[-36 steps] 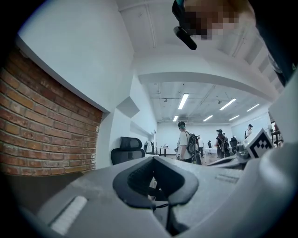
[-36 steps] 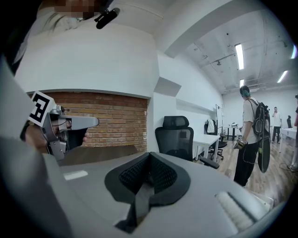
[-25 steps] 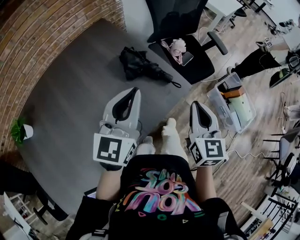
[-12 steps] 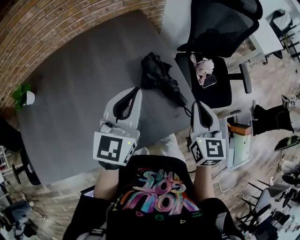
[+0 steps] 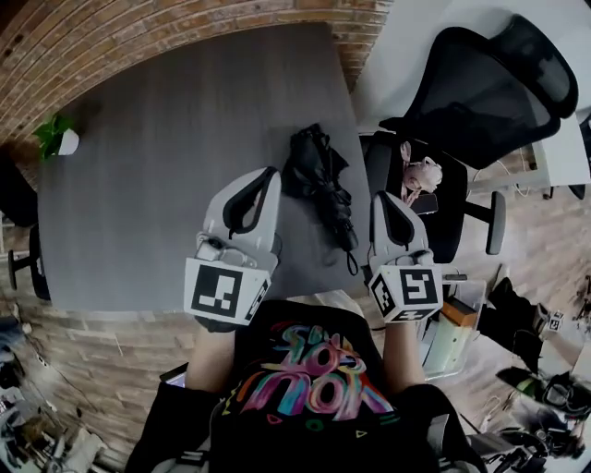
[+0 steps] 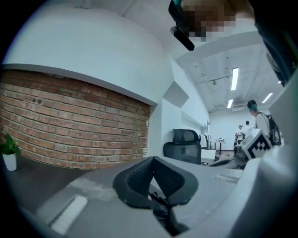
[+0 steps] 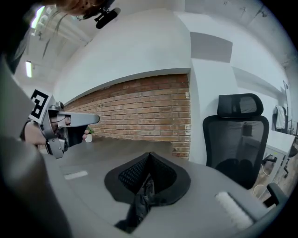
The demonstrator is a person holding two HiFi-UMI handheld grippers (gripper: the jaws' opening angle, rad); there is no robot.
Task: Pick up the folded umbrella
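Note:
The folded black umbrella [image 5: 319, 180] lies on the dark grey table [image 5: 166, 166] near its right edge, strap end toward me. My left gripper [image 5: 270, 174] is shut and empty, with its tip just left of the umbrella. Just off the table's right edge, my right gripper [image 5: 380, 197] is also shut and holds nothing. In the left gripper view the left gripper [image 6: 152, 159] has its jaw tips together, with dark umbrella fabric [image 6: 163, 209] showing below them. In the right gripper view the right gripper [image 7: 149, 154] is closed, and the umbrella [image 7: 142, 200] lies low ahead.
A black office chair [image 5: 480, 92] stands right of the table with a pink plush toy [image 5: 420, 174] on its seat. A small potted plant [image 5: 60, 139] sits at the table's far left. A brick wall [image 5: 185, 18] runs behind. A plastic box [image 5: 452, 333] is on the floor.
The table and umbrella have swung toward me, so the umbrella now lies between the two gripper tips instead of far ahead. Both grippers stayed shut.

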